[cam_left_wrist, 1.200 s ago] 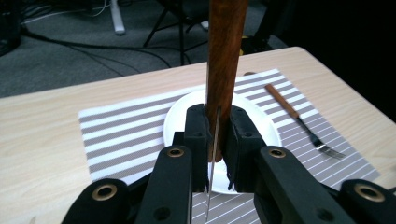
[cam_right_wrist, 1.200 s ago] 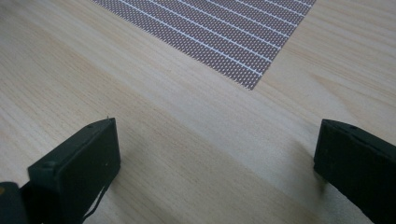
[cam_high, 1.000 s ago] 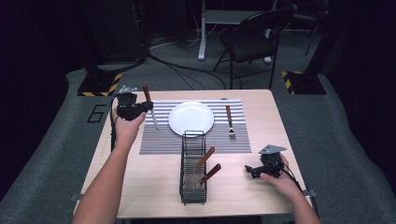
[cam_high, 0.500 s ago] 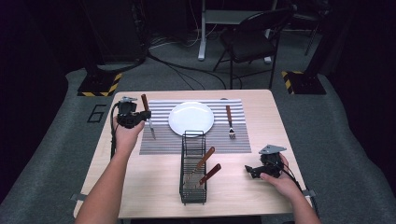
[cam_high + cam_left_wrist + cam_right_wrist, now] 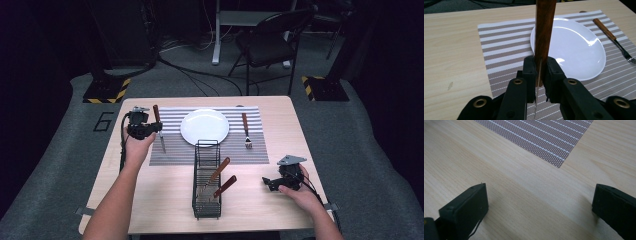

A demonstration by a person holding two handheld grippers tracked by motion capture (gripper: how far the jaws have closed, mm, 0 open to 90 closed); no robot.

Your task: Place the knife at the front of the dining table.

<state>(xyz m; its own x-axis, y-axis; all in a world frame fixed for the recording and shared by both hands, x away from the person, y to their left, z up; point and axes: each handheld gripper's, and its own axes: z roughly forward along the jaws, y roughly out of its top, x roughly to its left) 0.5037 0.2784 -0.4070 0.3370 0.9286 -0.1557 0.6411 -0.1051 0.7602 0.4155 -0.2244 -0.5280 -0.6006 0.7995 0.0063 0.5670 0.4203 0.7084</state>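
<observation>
- My left claw (image 5: 538,82) is clamping the knife (image 5: 158,131) over the placemat's (image 5: 175,152) left edge, just left of the plate (image 5: 204,126).
- Long axis probably running near-to-far, blade toward me.
- My right claw (image 5: 539,207) is resting open near the desk's (image 5: 280,107) right edge.

A darkened lab or recording studio: a lone wooden table (image 5: 165,200) on grey carpet (image 5: 365,150), hazard-striped stand bases (image 5: 106,91), loose floor cables (image 5: 200,75), an office chair (image 5: 267,42) and a floor-marked "6" (image 5: 103,121)
</observation>
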